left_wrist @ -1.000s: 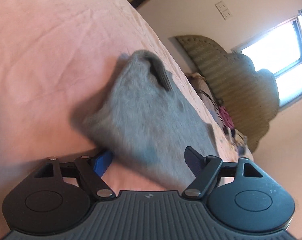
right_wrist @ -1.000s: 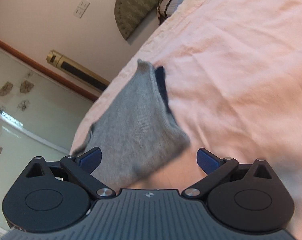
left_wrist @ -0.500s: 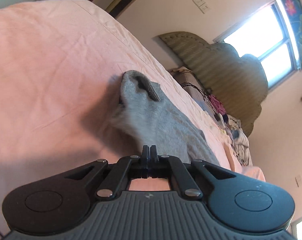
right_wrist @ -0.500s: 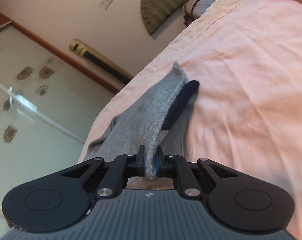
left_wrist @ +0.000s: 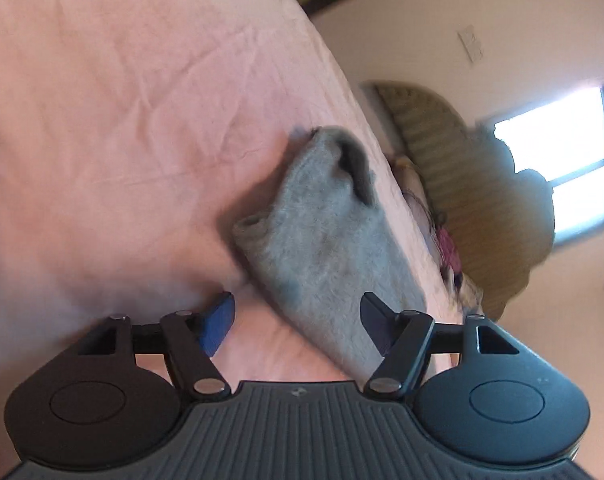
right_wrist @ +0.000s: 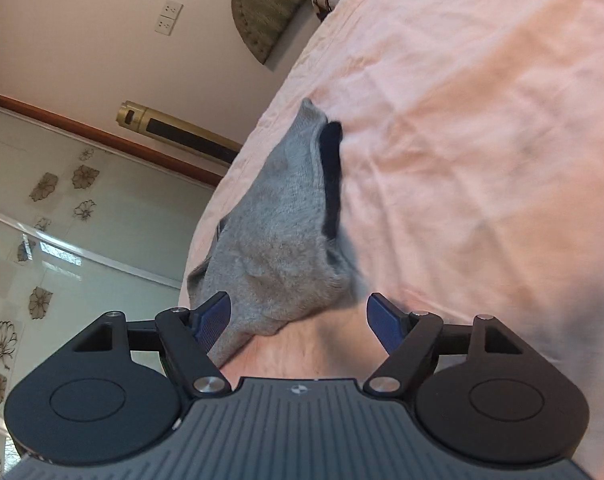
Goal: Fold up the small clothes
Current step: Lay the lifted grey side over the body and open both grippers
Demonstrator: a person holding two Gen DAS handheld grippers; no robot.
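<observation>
Both your grippers have just been opening: the left gripper (left_wrist: 297,322) and the right gripper (right_wrist: 299,322) now stand wide, pads pressing on nothing, with the near edge of the grey sock (left_wrist: 322,248) lying loose between each pair. The sock rests on the pink bedsheet (left_wrist: 121,120), its dark cuff at the far end. This looks like a release after a fold; next, judge whether it lies flat, then re-grip for another fold or draw clear.

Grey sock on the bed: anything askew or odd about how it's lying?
The grey sock lies rumpled on the pink sheet, not flat: its dark-lined cuff gapes and the near end is bunched. Both the left gripper and the right gripper have just opened and hold nothing. No damage visible.
</observation>
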